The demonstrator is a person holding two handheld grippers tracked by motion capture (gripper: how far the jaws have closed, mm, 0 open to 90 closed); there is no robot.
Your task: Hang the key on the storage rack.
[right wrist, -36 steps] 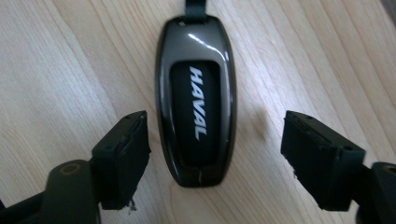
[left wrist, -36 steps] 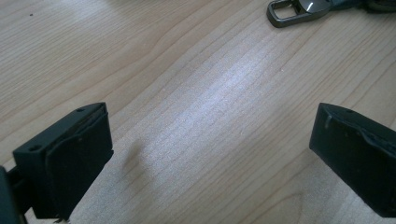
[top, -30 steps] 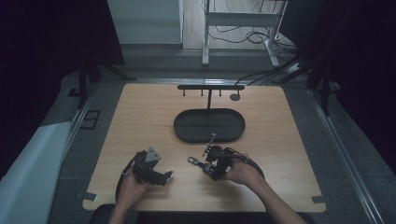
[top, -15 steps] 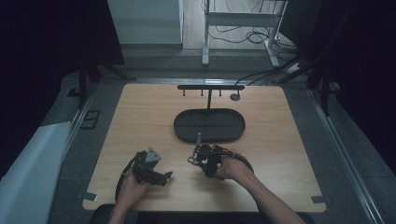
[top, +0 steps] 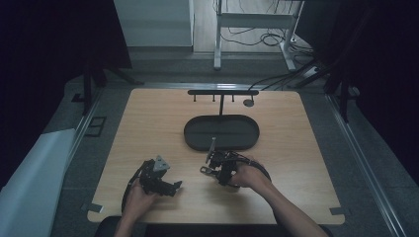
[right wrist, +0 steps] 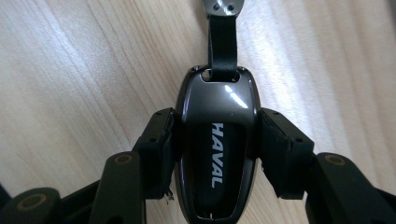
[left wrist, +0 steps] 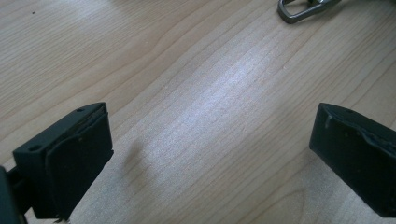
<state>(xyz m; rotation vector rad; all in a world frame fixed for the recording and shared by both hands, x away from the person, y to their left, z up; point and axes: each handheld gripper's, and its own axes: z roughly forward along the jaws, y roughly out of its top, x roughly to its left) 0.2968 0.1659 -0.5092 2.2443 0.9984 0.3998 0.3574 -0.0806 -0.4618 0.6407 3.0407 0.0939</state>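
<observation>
While the key fob sits pinched between the pads of the right tongs just above the tabletop, the pick-up looks done; those jaws have just been closing, with the fob between them. It is a glossy, dark, teardrop-shaped shell with white lettering, and a flat black strap runs from its narrow end to a riveted metal tab (a steel clip lies nearby on the wood). What seems left is carrying it to the matte black oval tray or the hook rack behind. The left tongs stand wide and empty over pale, fine-grained wood.
</observation>
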